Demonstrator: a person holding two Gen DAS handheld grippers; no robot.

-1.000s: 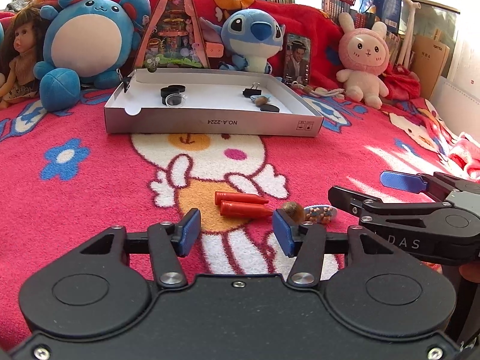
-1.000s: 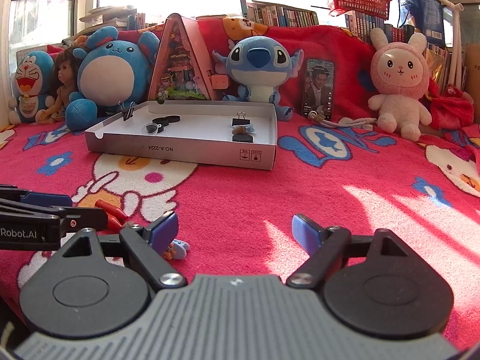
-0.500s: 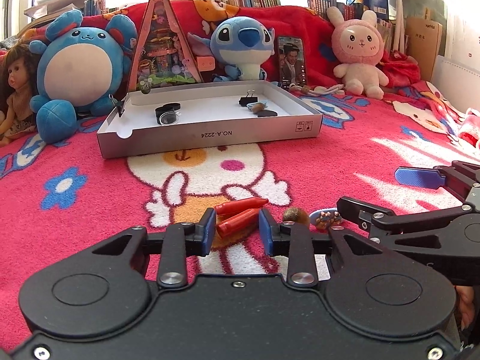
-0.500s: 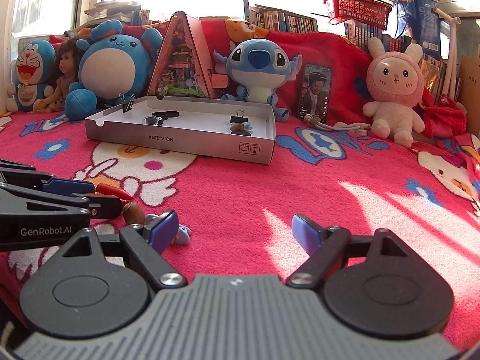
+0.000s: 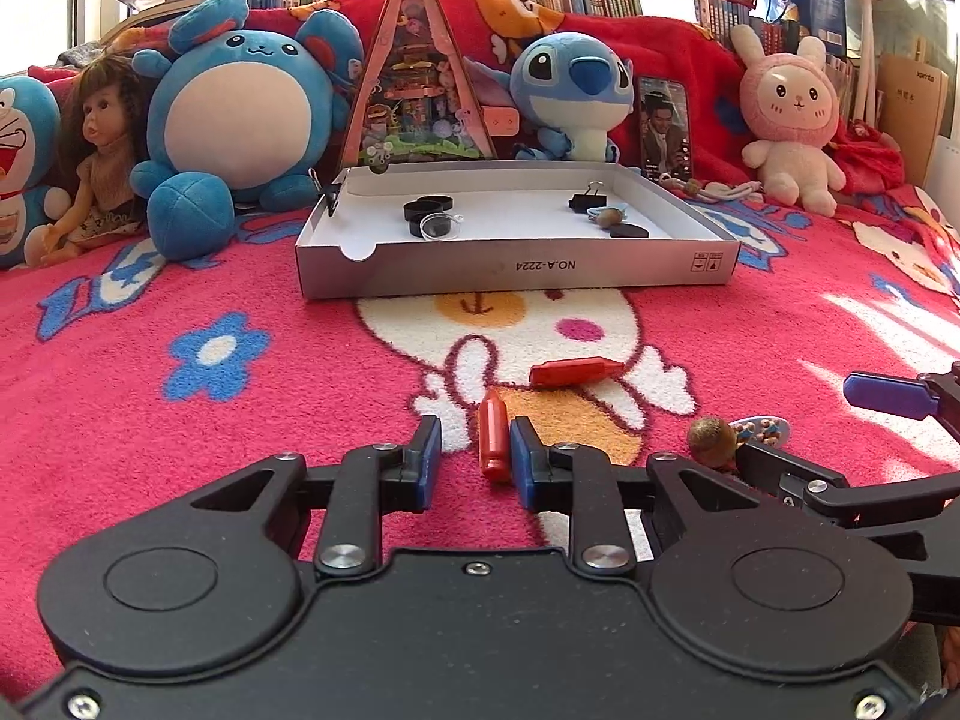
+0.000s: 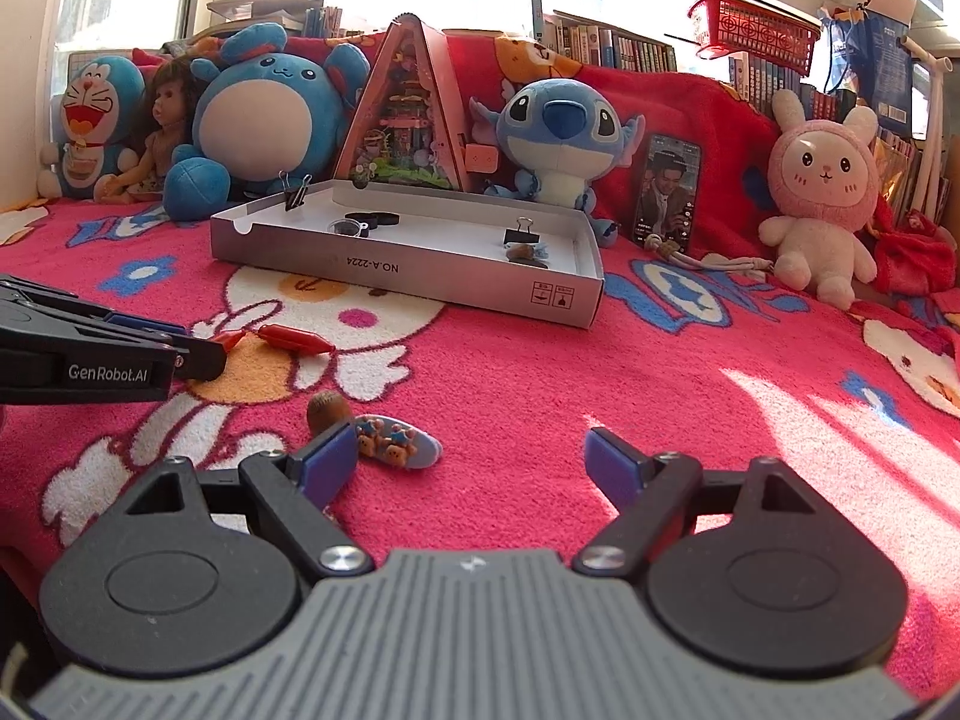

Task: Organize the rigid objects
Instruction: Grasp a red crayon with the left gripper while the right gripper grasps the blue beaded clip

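Observation:
My left gripper (image 5: 474, 459) is partly closed around a red bullet-shaped piece (image 5: 494, 435), which touches the right pad with a gap at the left pad. A second red piece (image 5: 575, 370) lies on the blanket just beyond; it also shows in the right wrist view (image 6: 295, 337). A brown snail shell (image 6: 327, 410) and a blue oval clip with bears (image 6: 393, 447) lie by my right gripper (image 6: 465, 462), which is open and empty. The white box lid (image 5: 516, 269) holds black rings, a binder clip and small pieces.
Plush toys, a doll (image 5: 102, 150), a triangular diorama (image 5: 417, 90) and a phone (image 5: 663, 126) line the back behind the box. A pink rabbit plush (image 6: 819, 204) sits far right. The red patterned blanket (image 6: 600, 372) covers the whole surface.
My left gripper closed in from wide open around one red piece, which turned from lying sideways to pointing away. The other red piece stayed on the blanket. The right gripper shifted toward the shell and clip.

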